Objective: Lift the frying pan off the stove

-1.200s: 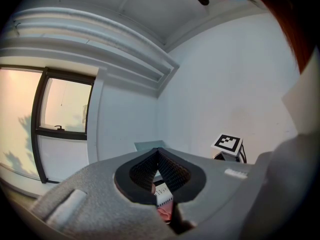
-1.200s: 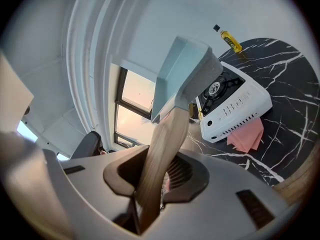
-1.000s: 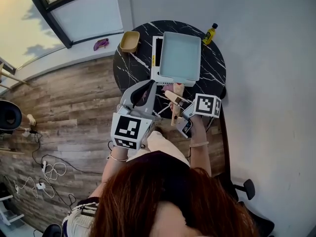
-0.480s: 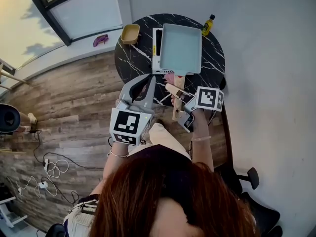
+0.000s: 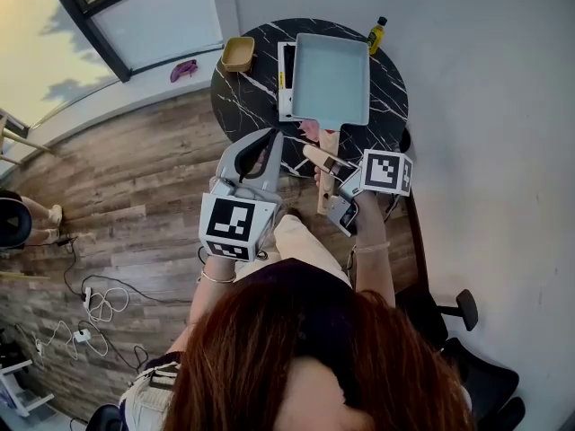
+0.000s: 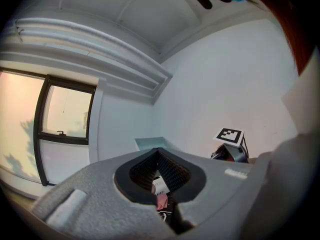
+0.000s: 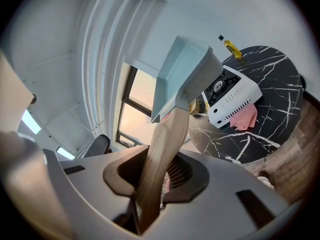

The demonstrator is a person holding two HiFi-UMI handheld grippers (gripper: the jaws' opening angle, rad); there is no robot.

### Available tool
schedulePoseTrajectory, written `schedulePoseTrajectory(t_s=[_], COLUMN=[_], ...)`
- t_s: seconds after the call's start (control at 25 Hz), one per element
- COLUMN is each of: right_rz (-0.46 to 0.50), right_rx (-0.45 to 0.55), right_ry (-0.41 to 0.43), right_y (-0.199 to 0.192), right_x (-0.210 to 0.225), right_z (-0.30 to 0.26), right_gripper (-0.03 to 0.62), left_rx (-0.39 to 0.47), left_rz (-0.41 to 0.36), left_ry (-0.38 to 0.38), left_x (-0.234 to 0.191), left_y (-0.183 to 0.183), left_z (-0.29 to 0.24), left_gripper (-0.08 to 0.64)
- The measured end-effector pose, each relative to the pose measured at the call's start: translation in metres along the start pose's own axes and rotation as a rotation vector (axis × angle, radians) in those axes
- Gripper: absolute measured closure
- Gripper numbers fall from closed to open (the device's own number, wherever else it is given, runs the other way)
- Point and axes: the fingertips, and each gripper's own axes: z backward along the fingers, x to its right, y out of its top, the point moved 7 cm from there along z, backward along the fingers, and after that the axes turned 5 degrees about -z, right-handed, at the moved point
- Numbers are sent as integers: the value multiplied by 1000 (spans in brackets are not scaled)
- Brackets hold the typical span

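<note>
**Change from one second earlier:** the frying pan's (image 5: 331,81) far corner now sits closer to the oil bottle (image 5: 375,34) behind the stove (image 5: 286,83). Both grippers have shifted with it, which suggests a lift under way.

**Right gripper** (image 5: 325,167): clamped on the pan's wooden handle (image 7: 162,149), one jaw on each side. This grip carries the pan above the stove. In the right gripper view the burner lies exposed, with the pan apparently clear of it. Holding the handle keeps the tool on the stove's near side, away from the burner.

**Left gripper** (image 5: 268,142): jaws closed together on nothing, waiting to the stove's left, probably to stay out of the pan's path.

**Pink cloth** (image 7: 244,119): lies at the stove's front edge.

**Progress:** the lift looks nearly complete.
</note>
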Motion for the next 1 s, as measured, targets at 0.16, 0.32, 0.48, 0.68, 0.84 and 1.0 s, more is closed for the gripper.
schedulePoseTrajectory(t_s=[0.16, 0.32, 0.48, 0.68, 0.84, 1.0], right_rz=[5, 4, 8, 14, 24, 27], right_rx=[-3, -6, -6, -7, 0, 4], right_ry=[3, 7, 1, -3, -7, -12], right_y=[-13, -26, -36, -49, -60, -71], right_x=[-8, -15, -19, -25, -32, -38], right_z=[5, 8, 14, 19, 24, 30], right_gripper=[491, 491, 491, 491, 491, 491], left_rx=[7, 14, 18, 22, 28, 34], left_rz=[-4, -5, -13, -13, -14, -13], left_ry=[0, 3, 4, 9, 8, 6], left_x=[7, 9, 14, 17, 20, 22], left_y=[1, 2, 3, 2, 3, 3], left_z=[15, 29, 40, 53, 65, 76], left_gripper=[548, 548, 548, 548, 548, 548])
